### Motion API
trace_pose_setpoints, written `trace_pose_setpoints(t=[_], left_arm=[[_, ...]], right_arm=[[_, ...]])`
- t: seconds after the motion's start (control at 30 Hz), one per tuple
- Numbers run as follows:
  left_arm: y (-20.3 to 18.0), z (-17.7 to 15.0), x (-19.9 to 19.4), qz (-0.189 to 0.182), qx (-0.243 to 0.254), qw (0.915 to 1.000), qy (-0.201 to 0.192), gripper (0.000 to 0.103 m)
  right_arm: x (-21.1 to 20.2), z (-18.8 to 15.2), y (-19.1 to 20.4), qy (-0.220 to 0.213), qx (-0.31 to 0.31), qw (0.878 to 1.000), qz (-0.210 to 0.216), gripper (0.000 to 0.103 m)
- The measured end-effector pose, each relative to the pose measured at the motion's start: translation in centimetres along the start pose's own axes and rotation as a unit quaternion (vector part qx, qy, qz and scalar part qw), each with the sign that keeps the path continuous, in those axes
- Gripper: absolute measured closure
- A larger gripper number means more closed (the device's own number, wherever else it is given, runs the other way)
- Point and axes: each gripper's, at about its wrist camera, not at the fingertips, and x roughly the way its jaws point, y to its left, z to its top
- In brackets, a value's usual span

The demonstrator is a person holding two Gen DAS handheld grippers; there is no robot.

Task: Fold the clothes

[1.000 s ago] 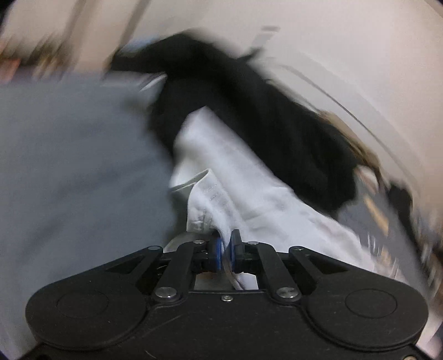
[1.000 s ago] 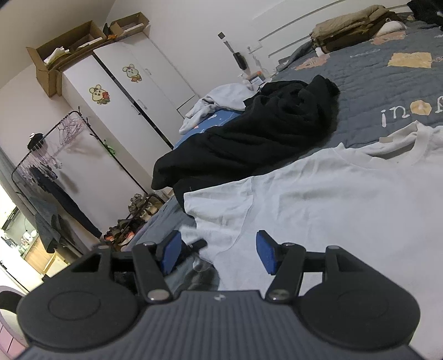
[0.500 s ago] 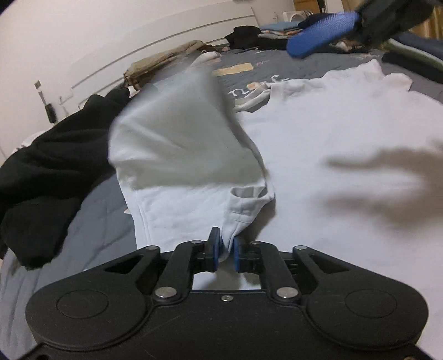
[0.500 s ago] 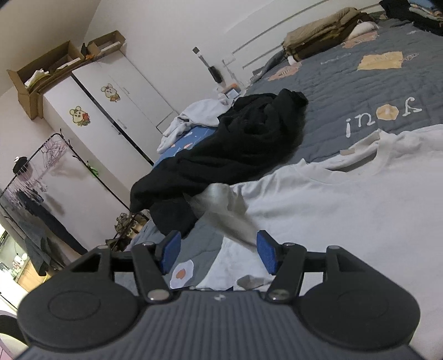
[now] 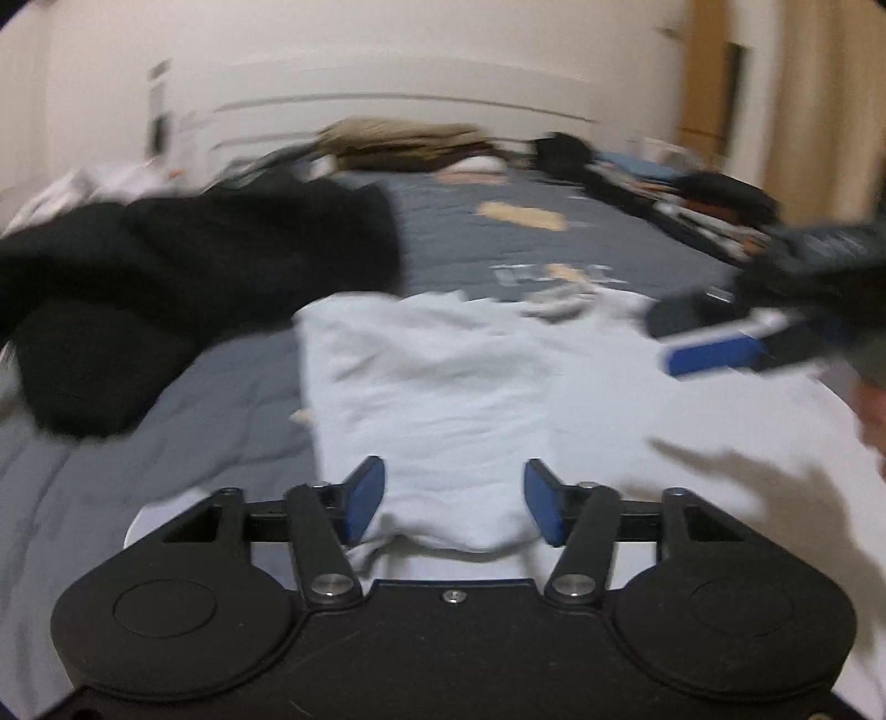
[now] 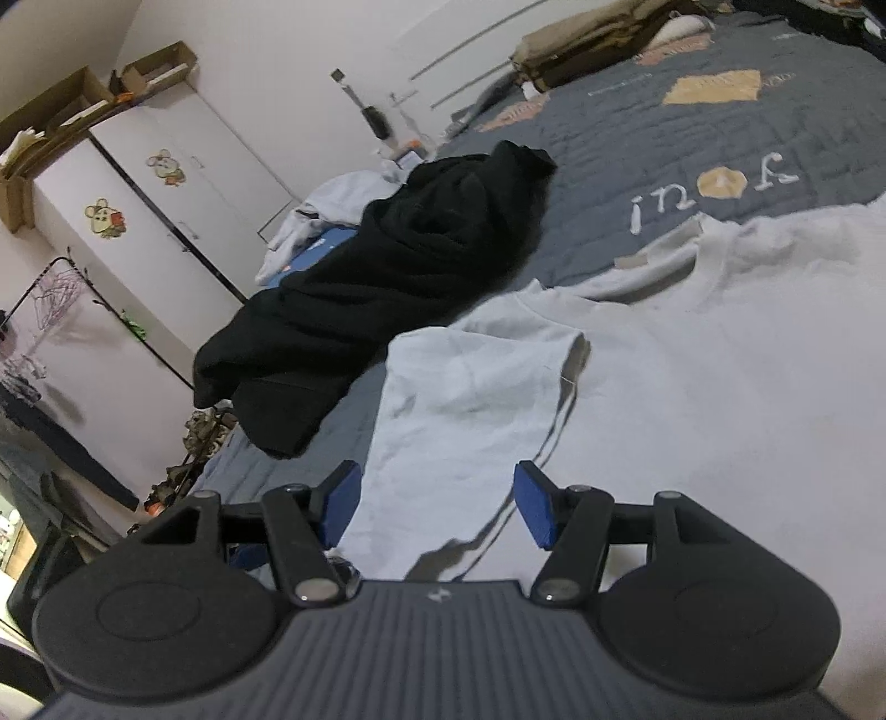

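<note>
1. Left of frame, the black garment (image 6: pixel 376 310) lies unfolded on the bed (image 6: pixel 720 149).
2. Centre: white T-shirt (image 5: pixel 637 421), sleeve (image 5: pixel 426 387) folded inward.
3. Left gripper (image 5: pixel 451 501) spread, closing, gripping nothing.
4. Right gripper (image 6: pixel 434 509) spread, empty; more folds likely remain.

Bed (image 6: pixel 692 133), covered by grey quilt with lettering and tan patches. Laid directly upon it: white T-shirt (image 6: pixel 720 387), spread flat, one sleeve folded inward; black garment (image 6: pixel 398 277), heaped alongside; folded tan bedding (image 6: pixel 587 39) at far end.

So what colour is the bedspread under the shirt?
Grey bedspread, with tan patches and white lettering; clearest in the right wrist view.
</note>
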Motion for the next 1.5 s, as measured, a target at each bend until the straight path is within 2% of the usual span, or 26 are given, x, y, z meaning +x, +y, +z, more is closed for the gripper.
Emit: trace_pose_setpoints(t=[0.03,0.07,0.17,0.23,0.3,0.37,0.47,0.53,0.6,0.67,0.7,0.77,0.83,0.9,0.97,1.0,1.07,1.1,1.17,1.2,1.33,1.5], left_arm=[[0.1,0.0,0.5,0.015,-0.003,0.9998,0.014,0.093],[0.2,0.0,0.9,0.028,-0.004,0.9993,0.025,0.096],[0.7,-0.2,1.0,0.042,-0.004,0.9986,0.032,0.095],[0.8,-0.4,1.0,0.035,-0.004,0.9984,0.044,0.095],[0.5,-0.8,1.1,0.029,0.021,0.9966,0.074,0.094],[0.0,-1.7,1.0,0.052,0.074,0.9921,0.087,0.093],[-0.9,-2.4,0.0,0.066,0.139,0.9858,0.067,0.086],[-1.1,-2.7,-0.8,0.065,0.161,0.9835,0.051,0.076],[-1.4,-2.9,-1.4,0.065,0.183,0.9803,0.036,0.058],[-1.7,-2.9,-2.0,0.069,0.206,0.9760,0.018,0.058],[-2.0,-3.1,-2.0,0.075,0.224,0.9717,0.009,0.058],[-3.0,-3.5,-1.7,0.093,0.272,0.9576,-0.006,0.059],[-3.6,-3.8,-0.8,0.102,0.307,0.9463,-0.006,0.060],[-3.9,-4.1,0.5,0.115,0.334,0.9355,-0.002,0.070],[-4.1,-4.4,1.6,0.138,0.363,0.9215,-0.004,0.072],[-4.1,-4.6,2.1,0.145,0.370,0.9174,-0.007,0.072],[-4.0,-4.7,2.9,0.153,0.374,0.9147,-0.012,0.071],[-4.0,-4.9,3.1,0.157,0.386,0.9090,-0.012,0.071],[-4.1,-5.6,3.3,0.165,0.425,0.8901,-0.012,0.071],[-3.9,-5.6,3.2,0.166,0.434,0.8854,-0.006,0.072],[-2.5,-5.3,1.8,0.150,0.436,0.8868,0.030,0.071],[-3.3,-5.8,2.2,0.168,0.460,0.8719,-0.006,0.070]], right_arm=[[0.2,-0.1,0.0,0.001,0.000,1.000,0.000,0.043],[0.4,-0.3,0.1,0.003,-0.001,1.000,0.004,0.043],[1.4,-1.0,0.6,0.016,-0.007,1.000,0.018,0.043],[2.3,-1.6,1.0,0.030,-0.006,0.999,0.022,0.043],[3.2,-2.3,1.4,0.044,-0.011,0.999,0.024,0.043],[4.0,-2.9,1.9,0.061,-0.025,0.998,0.021,0.043],[4.3,-3.4,2.1,0.070,-0.029,0.997,0.018,0.043],[4.2,-3.4,2.0,0.070,-0.025,0.997,0.019,0.043],[4.0,-3.2,1.9,0.063,-0.024,0.998,0.015,0.043],[3.8,-3.0,1.7,0.058,-0.022,0.998,0.014,0.043],[3.8,-2.9,1.6,0.058,-0.019,0.998,0.014,0.043],[3.8,-2.9,1.4,0.057,-0.014,0.998,0.013,0.043],[4.0,-2.9,1.3,0.059,-0.011,0.998,0.011,0.043],[4.0,-3.0,1.3,0.062,-0.012,0.998,0.011,0.043],[4.0,-3.0,1.4,0.064,-0.015,0.998,0.011,0.043],[4.1,-3.1,1.5,0.065,-0.015,0.998,0.012,0.043],[4.2,-3.1,1.5,0.066,-0.016,0.998,0.014,0.043],[4.2,-3.1,1.5,0.067,-0.016,0.998,0.015,0.043],[4.3,-3.3,1.5,0.069,-0.018,0.997,0.013,0.043],[4.3,-3.3,1.5,0.069,-0.018,0.997,0.011,0.043],[4.6,-3.4,0.9,0.076,-0.011,0.997,0.005,0.043],[4.7,-3.5,0.9,0.077,-0.010,0.997,0.005,0.043]])
